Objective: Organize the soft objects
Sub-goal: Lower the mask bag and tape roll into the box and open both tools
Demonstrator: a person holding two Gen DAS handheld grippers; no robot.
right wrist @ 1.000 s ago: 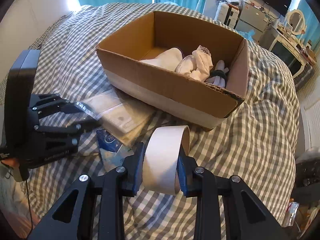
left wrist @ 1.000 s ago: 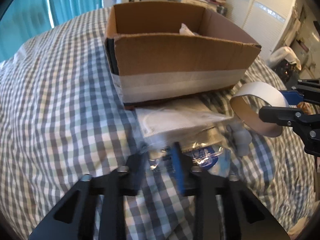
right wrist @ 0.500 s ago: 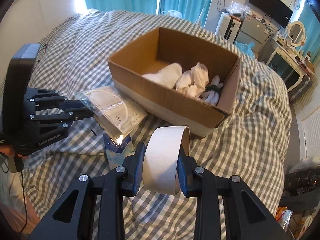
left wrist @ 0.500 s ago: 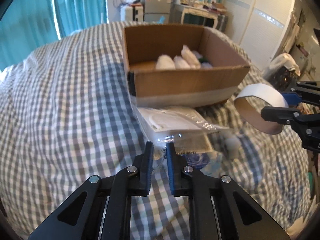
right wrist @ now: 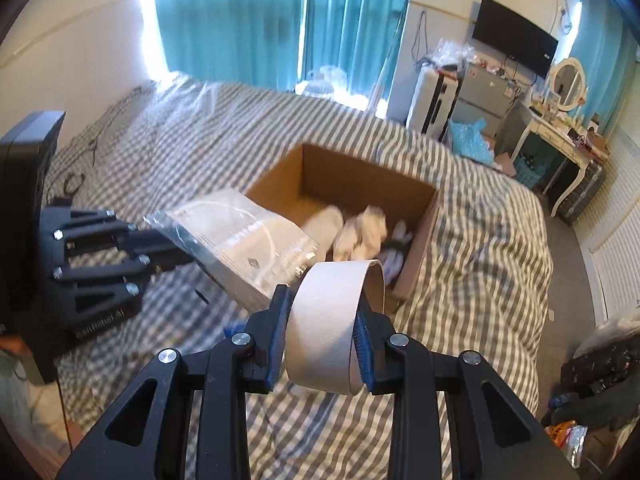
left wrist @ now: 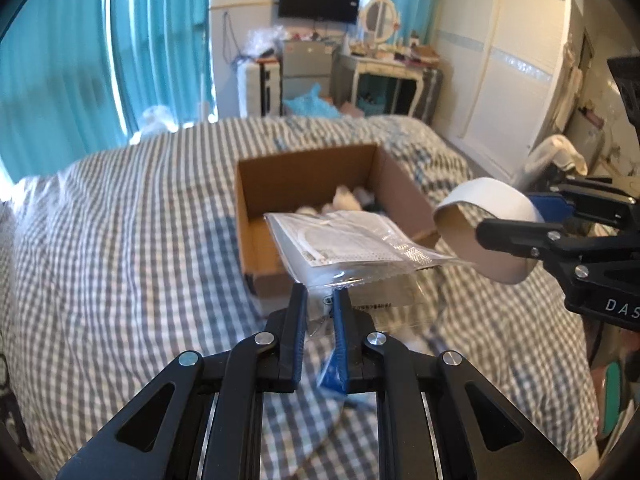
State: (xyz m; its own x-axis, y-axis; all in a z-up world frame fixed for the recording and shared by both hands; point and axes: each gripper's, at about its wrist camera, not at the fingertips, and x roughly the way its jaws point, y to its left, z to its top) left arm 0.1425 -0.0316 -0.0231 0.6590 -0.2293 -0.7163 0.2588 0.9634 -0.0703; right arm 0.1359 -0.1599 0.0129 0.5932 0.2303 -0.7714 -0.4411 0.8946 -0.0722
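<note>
My left gripper (left wrist: 319, 300) is shut on the edge of a clear plastic packet of face masks (left wrist: 348, 246) and holds it in the air, over the near rim of the cardboard box (left wrist: 256, 216). The packet also shows in the right wrist view (right wrist: 248, 240). My right gripper (right wrist: 322, 316) is shut on a white paper roll (right wrist: 328, 324), held above the bed to the right of the box (right wrist: 416, 248). The roll shows in the left wrist view (left wrist: 486, 232) too. White soft items (right wrist: 360, 232) lie in the box.
The box sits on a bed with a grey-white checked cover (left wrist: 120, 240). A blue tissue pack (left wrist: 330, 372) lies on the cover below the left gripper. Curtains (left wrist: 100, 60), a dresser (left wrist: 384, 76) and a wardrobe (left wrist: 504, 64) stand beyond the bed.
My left gripper closed on the mask packet and lifted it off the bed, up to the box's near rim. My right gripper rose with the roll still in it.
</note>
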